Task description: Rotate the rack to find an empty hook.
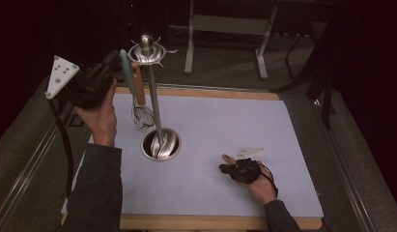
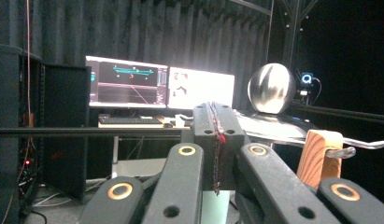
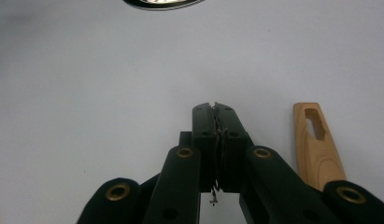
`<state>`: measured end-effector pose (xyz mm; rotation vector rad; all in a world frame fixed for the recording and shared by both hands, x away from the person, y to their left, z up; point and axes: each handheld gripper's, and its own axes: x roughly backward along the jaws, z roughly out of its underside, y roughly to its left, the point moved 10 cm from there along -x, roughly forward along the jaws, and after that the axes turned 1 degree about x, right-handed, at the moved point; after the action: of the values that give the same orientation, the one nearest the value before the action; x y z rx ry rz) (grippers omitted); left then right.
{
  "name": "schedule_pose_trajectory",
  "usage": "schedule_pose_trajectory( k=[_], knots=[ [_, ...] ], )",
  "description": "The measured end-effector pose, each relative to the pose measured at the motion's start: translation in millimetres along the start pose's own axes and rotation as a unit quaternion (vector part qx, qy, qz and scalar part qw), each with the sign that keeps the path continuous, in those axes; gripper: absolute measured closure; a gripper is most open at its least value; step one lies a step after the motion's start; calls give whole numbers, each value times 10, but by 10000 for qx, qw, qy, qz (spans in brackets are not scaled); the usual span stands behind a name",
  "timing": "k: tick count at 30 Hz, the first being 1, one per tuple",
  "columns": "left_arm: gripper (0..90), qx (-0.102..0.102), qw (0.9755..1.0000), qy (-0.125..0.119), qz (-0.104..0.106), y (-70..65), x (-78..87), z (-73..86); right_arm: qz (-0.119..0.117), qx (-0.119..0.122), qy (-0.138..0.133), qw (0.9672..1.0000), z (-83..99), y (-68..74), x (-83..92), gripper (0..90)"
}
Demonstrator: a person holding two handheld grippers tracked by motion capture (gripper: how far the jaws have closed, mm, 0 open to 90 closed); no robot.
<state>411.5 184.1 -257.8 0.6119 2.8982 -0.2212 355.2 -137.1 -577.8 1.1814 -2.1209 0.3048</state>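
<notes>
A metal utensil stand [image 1: 157,111] rises from a round base [image 1: 161,144] to a ball top [image 1: 146,41] ringed with hooks. From one hook hangs a whisk with a wooden handle [image 1: 138,83] [image 2: 318,151]. A pale green utensil handle [image 1: 124,67] hangs beside it. My left gripper [image 1: 116,62] [image 2: 216,106] is held high at the stand's left, shut, jaws flush with nothing between them; whether it touches the green handle I cannot tell. My right gripper [image 1: 225,168] [image 3: 215,106] rests low on the mat, shut and empty. A slotted wooden handle [image 3: 316,144] [image 1: 228,157] lies right beside it.
A white mat [image 1: 225,121] covers the wooden table [image 1: 196,223]. The stand's base rim [image 3: 161,2] lies ahead of the right gripper. Two lit monitors [image 2: 159,88] sit on a desk beyond the left gripper. A metal frame [image 1: 225,29] stands behind the table.
</notes>
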Motion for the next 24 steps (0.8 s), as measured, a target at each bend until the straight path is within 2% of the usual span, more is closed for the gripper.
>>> schedule_pose_trajectory(
  k=[13,24],
  knots=[
    [900,88,9998,97,-122,89,-140,20,21,13,-64,10000,-37,-21,39,876],
    [900,-47,9996,266,-65,112,-91,57,86,-100,-107,9999,-13,-94,89,866]
  ],
)
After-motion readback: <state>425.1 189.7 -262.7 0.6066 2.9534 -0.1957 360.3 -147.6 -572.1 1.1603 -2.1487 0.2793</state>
